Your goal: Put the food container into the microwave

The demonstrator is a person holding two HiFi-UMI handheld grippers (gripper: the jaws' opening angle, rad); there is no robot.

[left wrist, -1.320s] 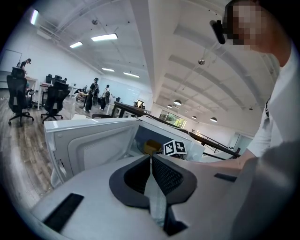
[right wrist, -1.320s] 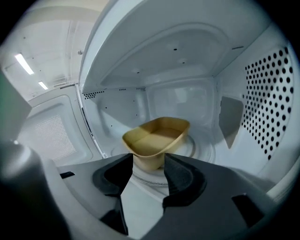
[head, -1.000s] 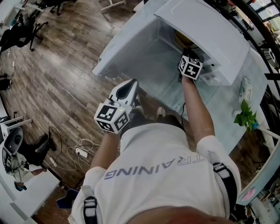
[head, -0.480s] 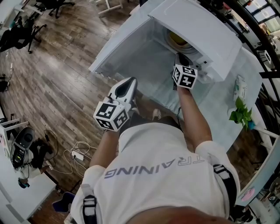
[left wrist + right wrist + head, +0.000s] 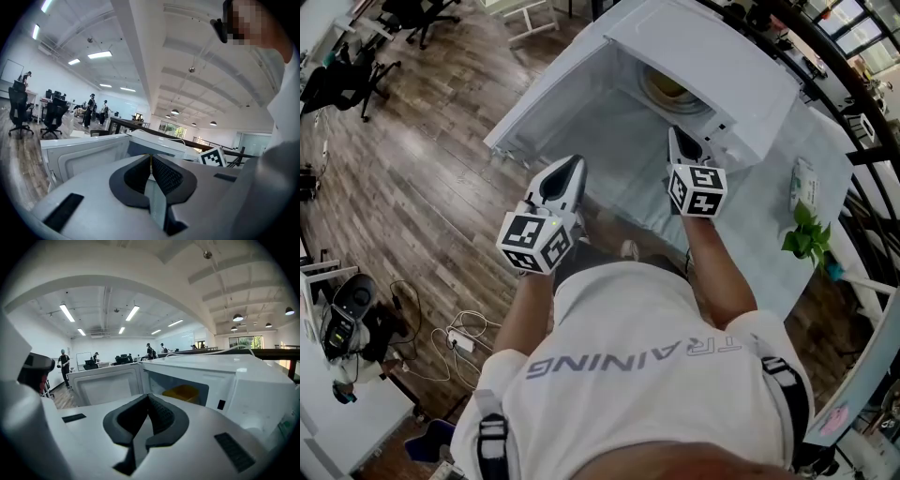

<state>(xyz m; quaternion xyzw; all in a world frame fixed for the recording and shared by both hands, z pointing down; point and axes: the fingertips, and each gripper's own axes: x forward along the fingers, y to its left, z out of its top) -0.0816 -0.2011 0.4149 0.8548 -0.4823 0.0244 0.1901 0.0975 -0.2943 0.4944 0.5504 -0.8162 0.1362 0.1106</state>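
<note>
Head view: food container (image 5: 667, 90) sits inside the open microwave (image 5: 727, 70) on the bench (image 5: 769, 216). Left gripper view: my left gripper (image 5: 150, 158) fingers clenched, nothing between. Right gripper view: my right gripper (image 5: 148, 398) fingers clenched empty, container ahead in the cavity.

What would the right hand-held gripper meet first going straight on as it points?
Probably the open microwave: the right hand-held gripper aims at its cavity's hinge-side edge, beside the door. The yellow food container sits slightly right of that line. Depth is unclear.
</note>
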